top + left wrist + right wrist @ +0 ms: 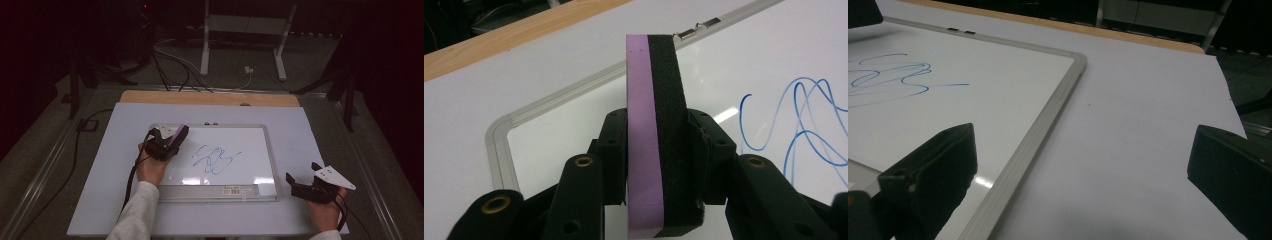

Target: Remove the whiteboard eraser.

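A framed whiteboard [265,150] lies flat on the table with a blue scribble [215,159] near its middle. My left gripper [170,140] hovers over the board's upper left part, shut on an eraser [656,130] that has a purple foam half and a black felt half. The eraser [177,134] stands on edge between the jaws, left of the scribble [794,125]. My right gripper [300,182] rests open off the board's lower right corner, nothing between its jaws. The whiteboard's right frame [1048,125] and the scribble [888,77] appear in the right gripper view.
The board lies on a pale sheet [310,130] covering a wooden tabletop [210,98]. Beyond the table's far edge are white stand legs [205,45] and loose cables [175,65] on a dark floor. A barcode label [235,189] sits on the board's lower tray.
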